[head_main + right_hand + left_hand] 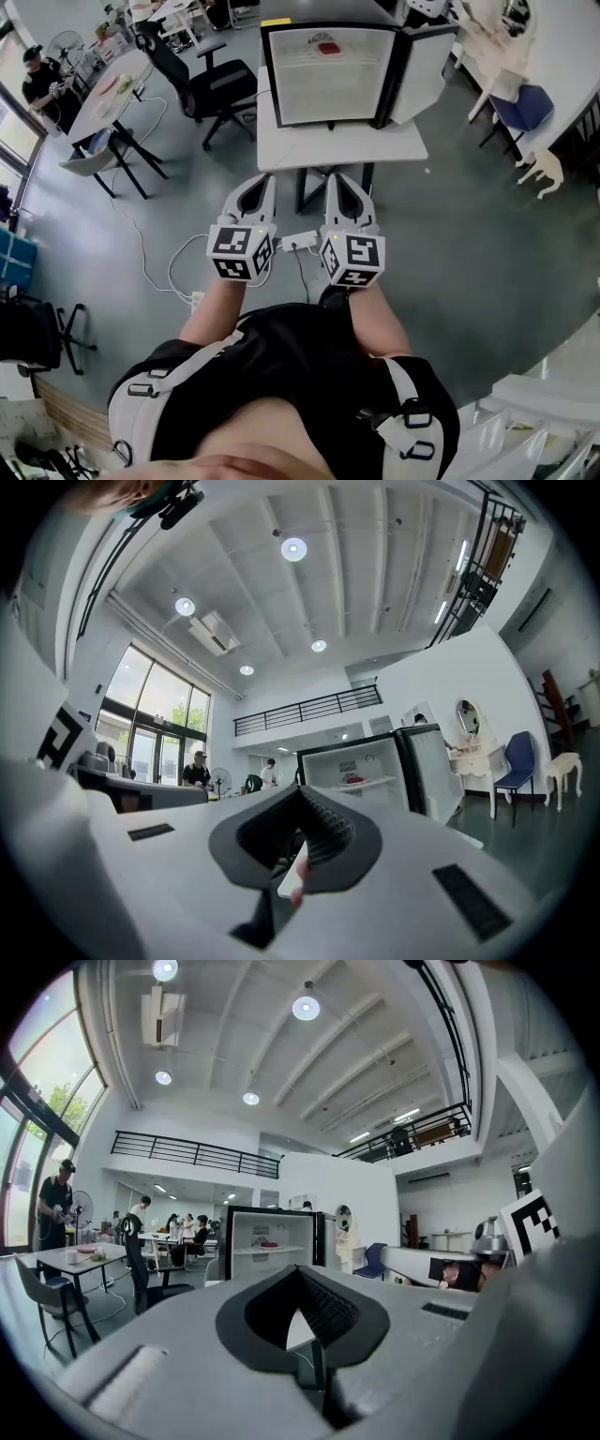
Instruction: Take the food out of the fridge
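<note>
**Fridge open, both grippers empty and well short of it**

The fridge (328, 75) stands on a white table (281, 150) at the far side of the scene, with its door (422, 66) swung wide to the right. The food (327, 48) is a small, low, red item on a white shelf inside, about midway across. Both gripper views show it there, with nothing close beside it. Its exact kind is too small to tell.

The left gripper (265, 180) and the right gripper (336, 178) are held side by side near the person's body and aimed at the fridge. Both are well apart from the table's near edge. Each has its jaws pressed together tip to tip, with nothing caught between the pads (the dark teardrop gap behind the tips is just the shape of the pads).

Judging by its size, the food should be light and easy for one gripper to lift. It may be a soft or wrapped item, in which case a hard squeeze could crush or dent it, and a glossy wrapper could slip.

The safest hold looks to be across its two sides, low down and just above the shelf. The jaws would need to spread before entering the fridge. A level approach should clear the frame and the shelf edge.
</note>
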Demonstrator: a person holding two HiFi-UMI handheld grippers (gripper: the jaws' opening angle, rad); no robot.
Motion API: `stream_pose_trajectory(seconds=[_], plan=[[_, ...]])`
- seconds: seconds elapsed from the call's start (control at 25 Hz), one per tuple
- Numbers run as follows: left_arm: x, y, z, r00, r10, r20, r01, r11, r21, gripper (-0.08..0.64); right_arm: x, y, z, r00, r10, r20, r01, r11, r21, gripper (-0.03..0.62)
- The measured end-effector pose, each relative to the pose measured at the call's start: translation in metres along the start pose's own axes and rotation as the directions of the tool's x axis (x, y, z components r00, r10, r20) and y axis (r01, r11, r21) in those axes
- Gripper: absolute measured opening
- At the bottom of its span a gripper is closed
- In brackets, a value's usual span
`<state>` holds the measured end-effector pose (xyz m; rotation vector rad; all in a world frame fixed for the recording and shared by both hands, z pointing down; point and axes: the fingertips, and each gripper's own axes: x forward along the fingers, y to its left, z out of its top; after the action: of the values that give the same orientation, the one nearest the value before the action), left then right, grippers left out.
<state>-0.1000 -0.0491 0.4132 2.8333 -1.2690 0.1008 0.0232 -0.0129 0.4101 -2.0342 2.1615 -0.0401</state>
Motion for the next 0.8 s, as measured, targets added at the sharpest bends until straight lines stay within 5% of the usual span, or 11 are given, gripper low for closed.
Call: stream_pose_trajectory(seconds=[0.8], plan=[[0.230,0.014,0.019,0.997,0.073,-0.029,-0.073,0.997,0.011,0.003,0.180,-0.153,-0.003,0.996,0.085,-0.036,-0.084,0.996,0.035,0.008]])
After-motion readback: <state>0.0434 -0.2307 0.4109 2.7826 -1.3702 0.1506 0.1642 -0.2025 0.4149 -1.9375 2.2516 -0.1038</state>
